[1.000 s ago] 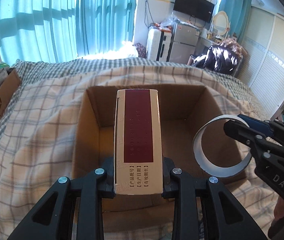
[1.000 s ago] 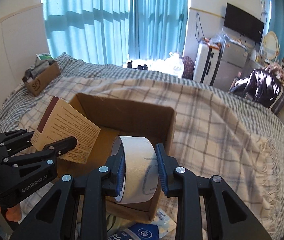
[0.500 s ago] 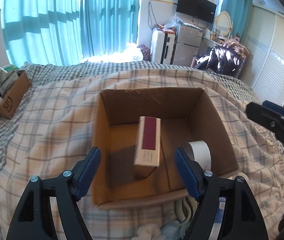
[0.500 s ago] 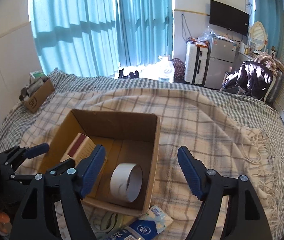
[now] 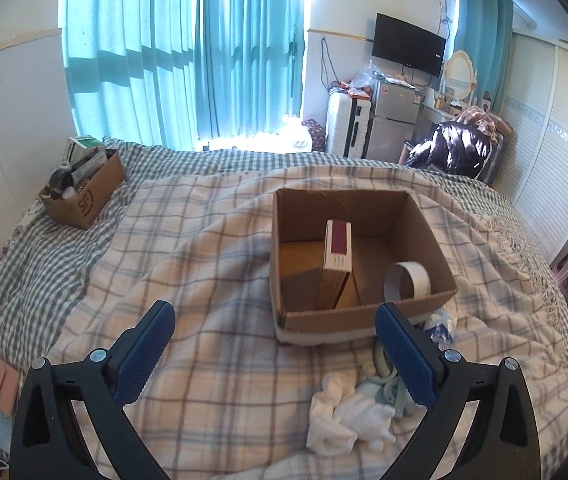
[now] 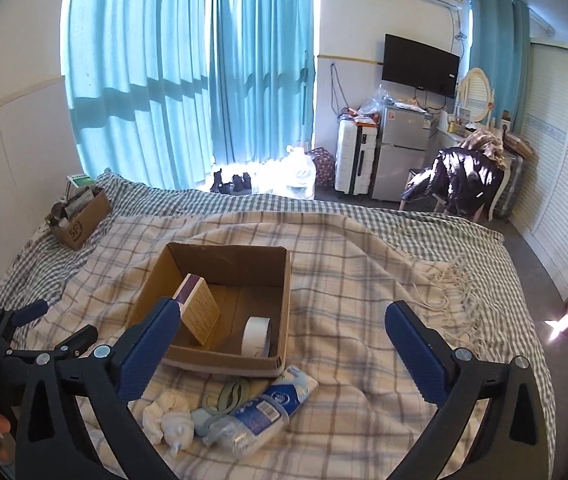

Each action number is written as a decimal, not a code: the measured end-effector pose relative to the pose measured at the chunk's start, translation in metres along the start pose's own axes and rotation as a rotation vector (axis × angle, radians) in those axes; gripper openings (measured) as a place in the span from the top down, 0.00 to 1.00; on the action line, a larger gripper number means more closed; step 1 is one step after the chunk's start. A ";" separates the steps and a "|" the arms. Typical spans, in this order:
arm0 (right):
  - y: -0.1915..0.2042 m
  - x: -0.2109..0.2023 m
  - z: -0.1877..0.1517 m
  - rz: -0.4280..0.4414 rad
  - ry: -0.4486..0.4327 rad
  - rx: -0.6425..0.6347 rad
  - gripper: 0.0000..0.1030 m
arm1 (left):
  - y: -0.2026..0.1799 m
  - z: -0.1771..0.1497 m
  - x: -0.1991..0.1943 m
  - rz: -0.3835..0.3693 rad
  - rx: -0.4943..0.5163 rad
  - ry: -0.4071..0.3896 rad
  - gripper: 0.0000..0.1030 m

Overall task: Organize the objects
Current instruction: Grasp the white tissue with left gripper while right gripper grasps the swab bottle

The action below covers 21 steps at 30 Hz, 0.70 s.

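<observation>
Left hand-held gripper [image 5: 271,338]: wide open, holding nothing.
Right hand-held gripper [image 6: 281,334]: wide open too (nothing inside).
Cardboard box [image 6: 151,280]: red box [image 6: 197,308], tape roll [image 6: 257,335].

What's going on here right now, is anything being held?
Nothing is held. Both the left gripper and the right gripper are open and empty, above the blanket in front of the cardboard box. Inside the box, a packet stands on edge and a tape roll sits by the right wall. Socks, wipes and a green loop lie unsorted in front of it.
</observation>
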State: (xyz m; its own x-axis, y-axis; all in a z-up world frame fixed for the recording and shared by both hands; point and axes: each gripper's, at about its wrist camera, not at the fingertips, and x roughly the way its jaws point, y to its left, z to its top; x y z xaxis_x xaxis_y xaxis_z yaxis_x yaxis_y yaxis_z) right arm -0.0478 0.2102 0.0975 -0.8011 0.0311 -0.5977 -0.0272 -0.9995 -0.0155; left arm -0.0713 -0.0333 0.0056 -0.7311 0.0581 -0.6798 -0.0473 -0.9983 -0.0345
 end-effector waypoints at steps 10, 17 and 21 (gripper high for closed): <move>0.030 0.034 -0.079 -0.042 0.129 -0.068 0.00 | 0.011 -0.065 0.028 0.011 -0.005 0.081 0.00; 0.034 0.084 -0.122 -0.061 0.261 -0.112 0.00 | -0.007 -0.108 0.081 0.028 0.069 0.209 0.02; 0.028 0.098 -0.133 -0.064 0.294 -0.100 0.00 | -0.018 -0.120 0.097 0.008 0.097 0.279 0.15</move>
State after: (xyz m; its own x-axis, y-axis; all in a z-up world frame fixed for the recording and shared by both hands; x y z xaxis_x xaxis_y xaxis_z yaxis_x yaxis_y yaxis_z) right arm -0.0472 0.1852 -0.0683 -0.5925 0.1060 -0.7986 -0.0017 -0.9915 -0.1303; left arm -0.0595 -0.0109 -0.1473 -0.5169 0.0326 -0.8554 -0.1165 -0.9927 0.0325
